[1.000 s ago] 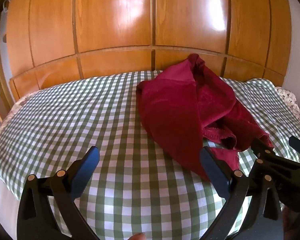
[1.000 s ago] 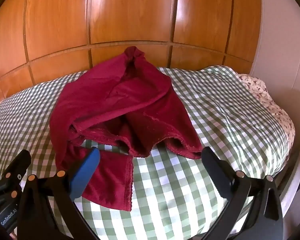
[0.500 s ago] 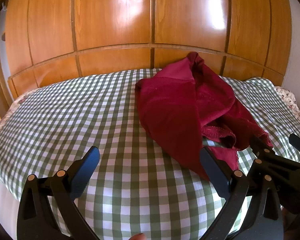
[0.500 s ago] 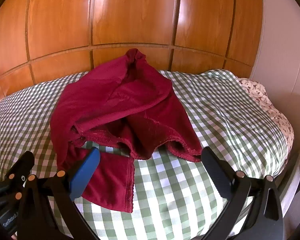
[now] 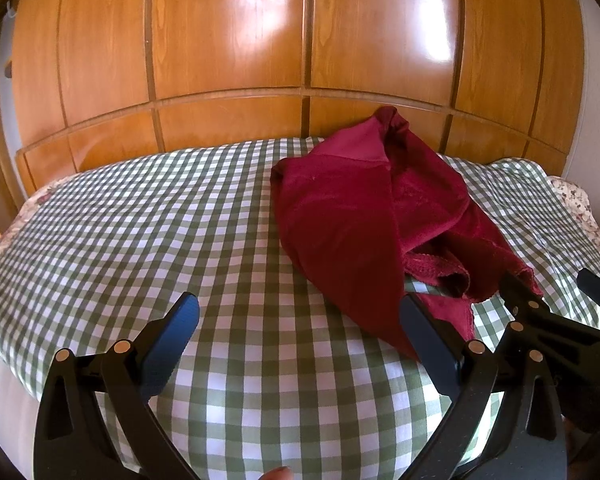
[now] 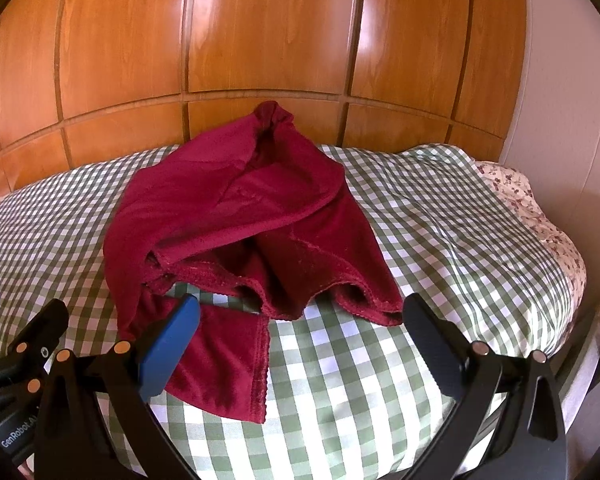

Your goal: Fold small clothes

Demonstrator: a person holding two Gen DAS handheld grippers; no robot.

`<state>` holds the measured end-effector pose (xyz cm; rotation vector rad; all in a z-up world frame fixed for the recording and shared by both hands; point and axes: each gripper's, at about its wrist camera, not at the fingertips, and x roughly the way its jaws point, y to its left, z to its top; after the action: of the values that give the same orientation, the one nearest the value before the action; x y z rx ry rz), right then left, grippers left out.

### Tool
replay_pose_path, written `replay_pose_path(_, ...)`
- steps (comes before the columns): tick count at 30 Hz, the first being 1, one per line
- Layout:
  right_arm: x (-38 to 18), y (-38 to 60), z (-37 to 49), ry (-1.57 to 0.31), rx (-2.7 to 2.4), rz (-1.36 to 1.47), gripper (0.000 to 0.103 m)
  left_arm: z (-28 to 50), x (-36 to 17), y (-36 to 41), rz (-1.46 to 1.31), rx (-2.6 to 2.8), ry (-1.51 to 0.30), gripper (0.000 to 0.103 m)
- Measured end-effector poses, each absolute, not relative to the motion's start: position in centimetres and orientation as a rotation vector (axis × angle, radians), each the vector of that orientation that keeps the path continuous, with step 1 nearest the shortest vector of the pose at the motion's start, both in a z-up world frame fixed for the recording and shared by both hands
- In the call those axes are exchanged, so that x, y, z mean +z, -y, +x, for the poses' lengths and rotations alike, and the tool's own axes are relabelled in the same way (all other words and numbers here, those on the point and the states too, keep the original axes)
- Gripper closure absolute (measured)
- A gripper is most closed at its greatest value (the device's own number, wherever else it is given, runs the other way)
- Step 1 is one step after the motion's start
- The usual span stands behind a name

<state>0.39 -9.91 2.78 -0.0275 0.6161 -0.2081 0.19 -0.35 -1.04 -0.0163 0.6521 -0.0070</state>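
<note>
Both grippers spread wide, empty, above near edge of bed; garment crumpled, unfolded.

Dark red garment [image 6: 236, 216] bunched in a loose heap on green-and-white checked bedcover [image 5: 140, 240], toward the far side, its peak up against the wooden panelled wall [image 5: 228, 40]. One flat flap [image 6: 224, 364] trailing toward the near edge, hemmed openings gaping at the front. Left gripper [image 5: 300, 328]: jaws far apart, nothing held, over bare checks just left of the garment, right fingertip [image 5: 414, 320] overlapping the cloth's near corner in view, contact unclear. Right gripper [image 6: 300, 320]: jaws far apart, nothing held, straddling the garment's front edge, left fingertip [image 6: 180, 320] over the flap. Floral sheet [image 6: 540, 216] showing at the bed's right edge.
</note>
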Motion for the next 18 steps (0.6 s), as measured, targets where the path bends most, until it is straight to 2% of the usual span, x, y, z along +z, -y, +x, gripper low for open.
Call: replay_pose_path(18,3.45,10.80,0.25,-0.609,-0.219,0.006,0.002,0.25,-0.74,-0.30,-0.035,0.001,-0.647,0.004)
